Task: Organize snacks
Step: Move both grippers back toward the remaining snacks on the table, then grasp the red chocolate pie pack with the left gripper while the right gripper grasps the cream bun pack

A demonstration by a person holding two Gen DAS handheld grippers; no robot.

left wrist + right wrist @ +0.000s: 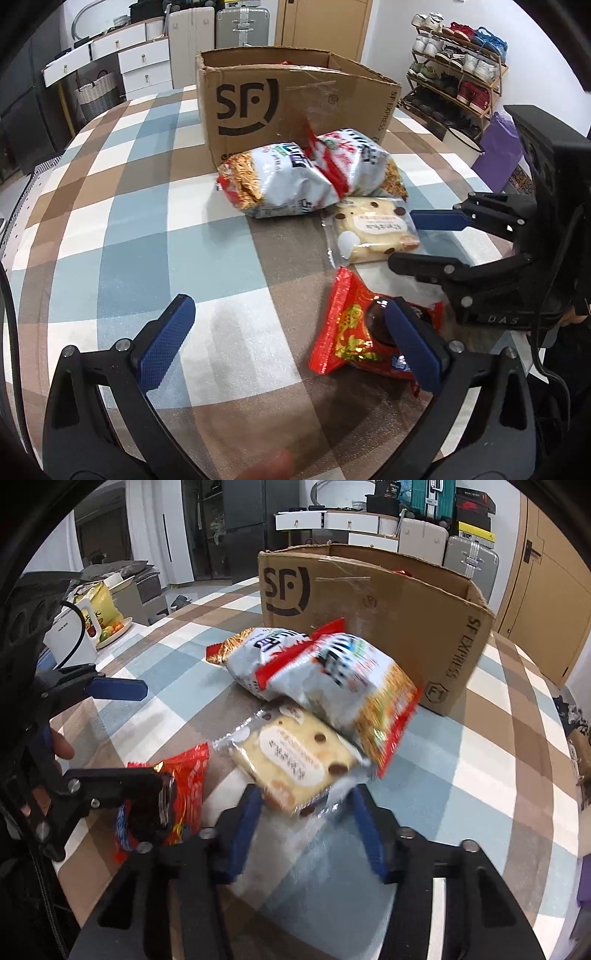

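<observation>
An open SF cardboard box stands on the checked tablecloth. Two white-and-red snack bags lie in front of it. A clear-wrapped cream cake lies below them. A red snack packet lies nearest. My left gripper is open, its right finger over the red packet. My right gripper is open, its fingers on either side of the cake's near end.
The checked tablecloth covers the table. A shoe rack and a purple bag stand beyond the right edge. White drawers and suitcases stand behind. A white kettle stands at the left.
</observation>
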